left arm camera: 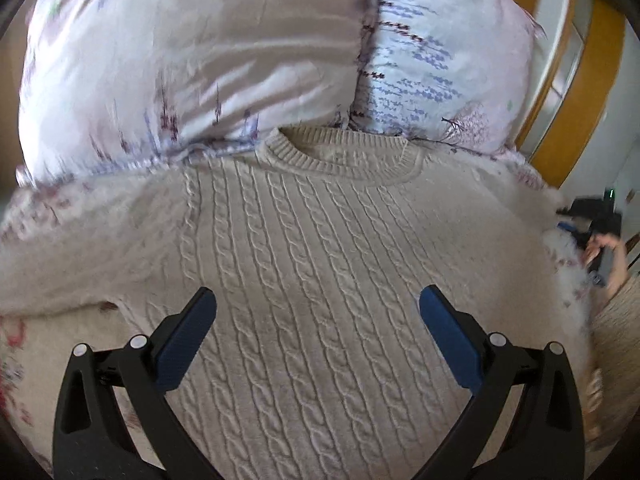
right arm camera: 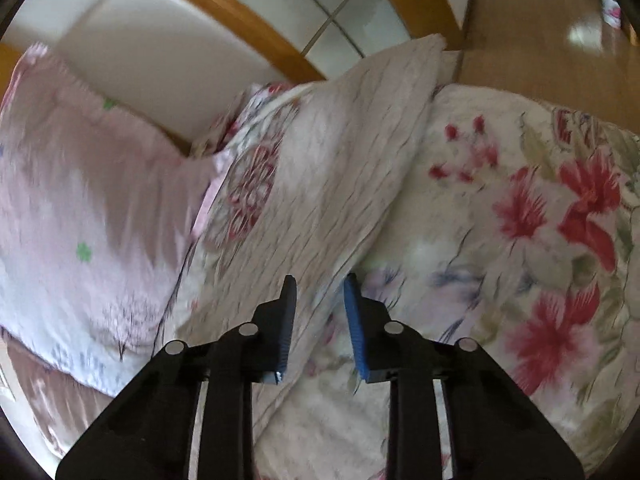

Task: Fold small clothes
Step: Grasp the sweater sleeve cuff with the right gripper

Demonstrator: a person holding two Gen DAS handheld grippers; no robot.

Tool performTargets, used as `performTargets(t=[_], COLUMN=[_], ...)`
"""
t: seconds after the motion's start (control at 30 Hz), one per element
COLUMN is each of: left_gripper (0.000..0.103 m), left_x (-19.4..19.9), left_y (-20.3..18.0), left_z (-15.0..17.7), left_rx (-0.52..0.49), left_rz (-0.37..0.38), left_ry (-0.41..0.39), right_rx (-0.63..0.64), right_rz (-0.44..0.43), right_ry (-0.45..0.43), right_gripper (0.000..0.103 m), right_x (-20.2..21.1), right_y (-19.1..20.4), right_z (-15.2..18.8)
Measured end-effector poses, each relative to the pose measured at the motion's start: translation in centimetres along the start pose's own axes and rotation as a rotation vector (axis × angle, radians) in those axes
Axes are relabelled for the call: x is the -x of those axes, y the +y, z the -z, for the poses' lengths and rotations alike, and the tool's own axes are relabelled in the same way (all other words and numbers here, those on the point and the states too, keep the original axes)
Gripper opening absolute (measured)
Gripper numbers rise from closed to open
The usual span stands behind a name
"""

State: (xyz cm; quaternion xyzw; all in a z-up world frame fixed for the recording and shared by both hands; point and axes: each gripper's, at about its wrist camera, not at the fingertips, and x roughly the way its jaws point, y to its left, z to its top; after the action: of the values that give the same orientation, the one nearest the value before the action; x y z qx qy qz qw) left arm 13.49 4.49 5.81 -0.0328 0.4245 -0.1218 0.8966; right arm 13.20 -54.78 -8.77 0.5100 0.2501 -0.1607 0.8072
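1. Left gripper hangs over the cable-knit sweater, jaws spread wide, blue pads clear of the wool, gripping nothing.
2. The sweater lies flat on the bed, front up, cables running straight away from the left camera; its long axis goes from the hem nearest us to the ribbed collar at the far end.
3. Collar butts against two pillows: little room beyond.
4. Right gripper, jaws narrowed to a slim gap, sits over a sleeve-like strip of knit; blur hides whether the pads pinch it.
5. Floral bedspread lies open to its right; the wooden headboard closes the far side.
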Motion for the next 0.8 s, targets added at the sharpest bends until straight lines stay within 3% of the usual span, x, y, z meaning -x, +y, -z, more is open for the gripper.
performTargets(t=[0.1,0.23,0.5,0.63,0.73,0.8], left_gripper=[0.101,0.101,0.101,0.101,0.101,0.101], left_x=[-0.4,-0.7,-0.6,-0.3,-0.4,-0.6], left_y=[1.0,1.8,3.2,3.8,3.9,3.9], left_z=[-0.2,-0.7,-1.4,-1.6,-1.8,-1.7], left_rx=[0.051,0.069,0.15,0.199,0.213,0.226], left_rz=[0.033,0.064,0.175,0.201,0.214,0.227], left_ry=[-0.006,-0.04,-0.086,-0.103,-0.09,-0.078], right_rx=[-0.002,0.064,0.368,0.533,0.683,0.756], right_rz=[0.009,0.031,-0.073,-0.208,-0.335,-0.371], right_ry=[-0.024,-0.05,-0.169,-0.14,-0.042,0.038], right_gripper=[0.013,0.01,0.009,0.009,0.009,0.009], right_x=[0.0,-0.1,3.7,5.5,6.0,5.3], right_y=[-0.4,0.6,8.8,14.0,17.7,19.0], right_z=[-0.5,-0.4,2.0,5.8,11.1,14.3])
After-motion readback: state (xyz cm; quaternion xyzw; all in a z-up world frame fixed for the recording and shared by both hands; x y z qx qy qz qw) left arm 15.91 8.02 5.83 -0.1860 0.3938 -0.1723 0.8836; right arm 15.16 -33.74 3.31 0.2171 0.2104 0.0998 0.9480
